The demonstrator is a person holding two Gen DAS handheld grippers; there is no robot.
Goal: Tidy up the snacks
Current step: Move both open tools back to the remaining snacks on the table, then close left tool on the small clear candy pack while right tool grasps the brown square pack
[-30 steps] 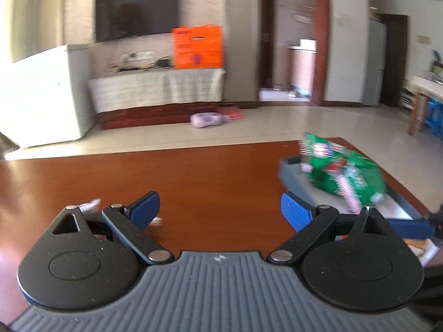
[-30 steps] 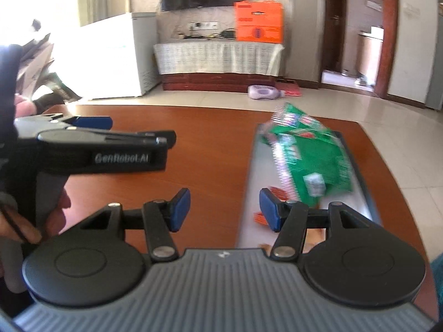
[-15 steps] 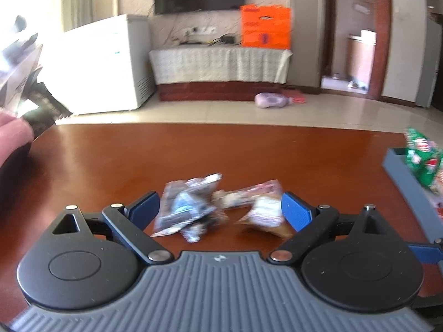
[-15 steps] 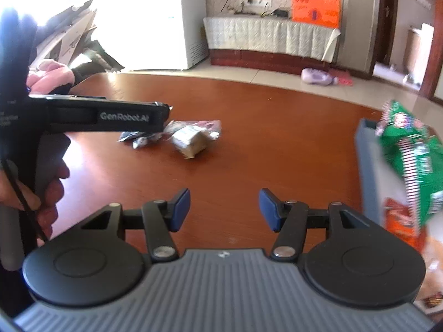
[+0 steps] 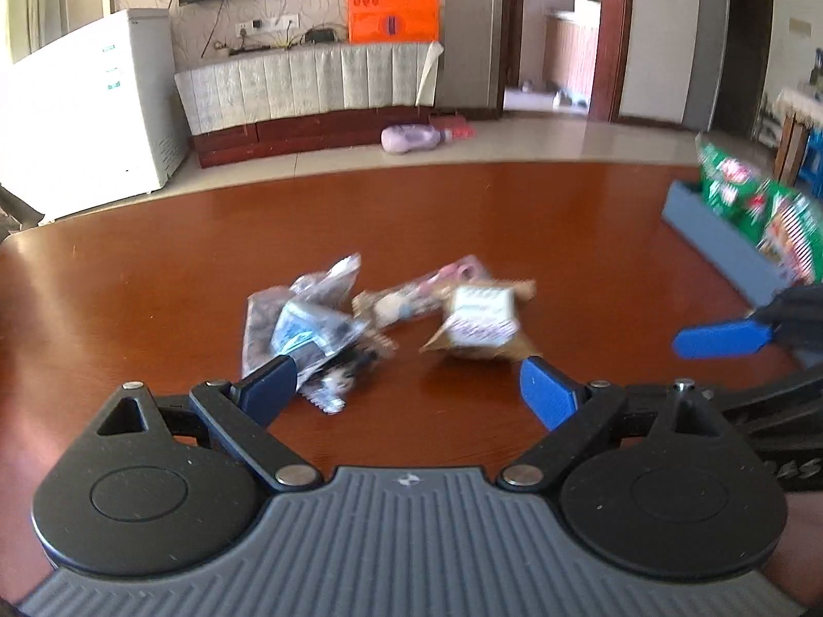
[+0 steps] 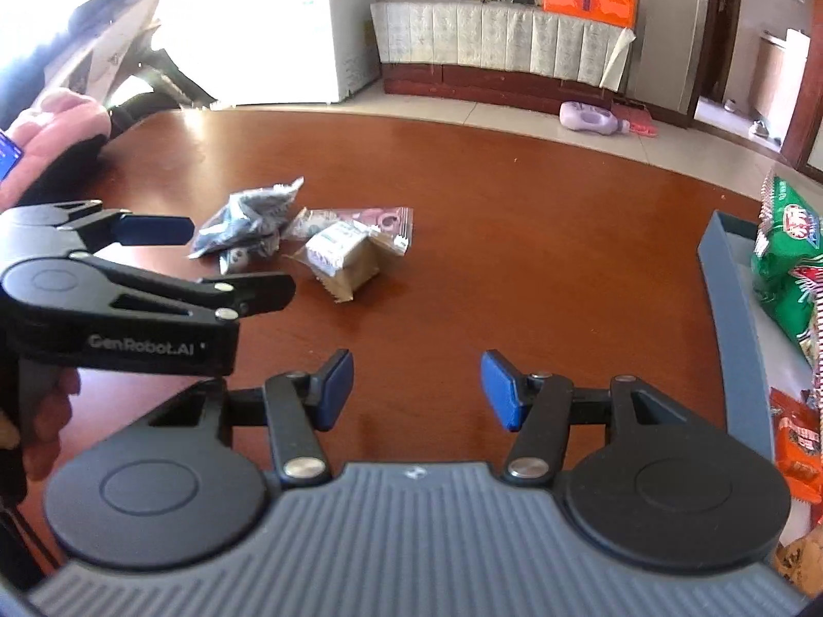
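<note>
With both the left gripper [image 5: 406, 385] and right gripper [image 6: 416, 391] spread and empty, we should ease the left onto what looks like the brown packet [image 5: 478, 324] just ahead, closing squarely.

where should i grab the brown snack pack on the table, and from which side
Probably across the bulging middle of the brown snack pack, from above. It lies flat on the table, its right side clear, while the pink packet crowds its left. The crimped ends look flimsy.

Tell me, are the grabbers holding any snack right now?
No. The left gripper and right gripper are both open and empty; the snack packets lie loose on the table.
</note>
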